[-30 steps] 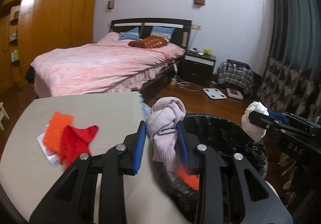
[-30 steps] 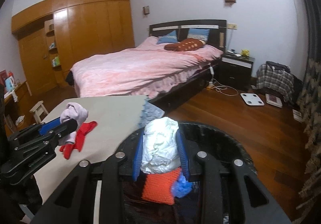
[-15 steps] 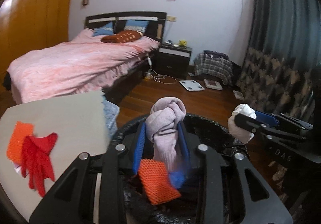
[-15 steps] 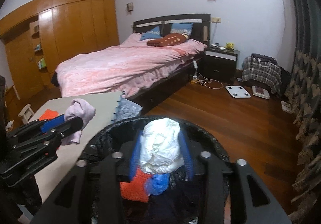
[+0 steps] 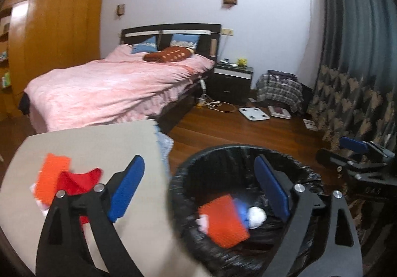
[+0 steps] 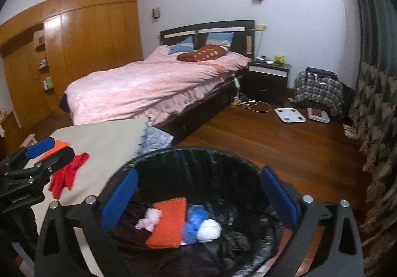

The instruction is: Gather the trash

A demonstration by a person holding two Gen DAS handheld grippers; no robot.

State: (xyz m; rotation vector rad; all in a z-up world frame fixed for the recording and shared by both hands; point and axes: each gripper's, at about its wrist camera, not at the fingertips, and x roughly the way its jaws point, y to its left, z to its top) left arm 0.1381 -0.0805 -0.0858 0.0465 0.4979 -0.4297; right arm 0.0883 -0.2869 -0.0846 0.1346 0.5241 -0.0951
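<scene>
Both grippers hover over the black-lined trash bin [image 5: 235, 148], with their jaws opening and nothing between them. My left gripper [image 5: 198, 190] straddles the bin's left rim and the beige table [image 5: 99, 143]. An orange cloth [image 5: 53, 172] and a red cloth [image 5: 79, 177] lie on that table. My right gripper [image 6: 198, 197] is over the bin [image 6: 198, 153]. Inside lie a pink cloth [image 6: 150, 218], an orange mesh cloth [image 6: 168, 222], a blue wad [image 6: 194, 220] and a white wad [image 6: 209, 230]. The left gripper [image 6: 42, 153] shows at the far left, above the red cloth [image 6: 67, 175].
A pink bed [image 6: 153, 86] stands behind the table, with a dark nightstand [image 6: 269, 78] beside it. A white scale [image 6: 289, 115], cables and a plaid bag [image 6: 318, 89] lie on the wooden floor. Patterned curtains [image 6: 377, 103] hang at the right, and a wooden wardrobe [image 6: 74, 53] fills the left wall.
Both grippers have gone from shut to wide open. The pink cloth left the left gripper and the white wad left the right one; both now lie in the bin.
</scene>
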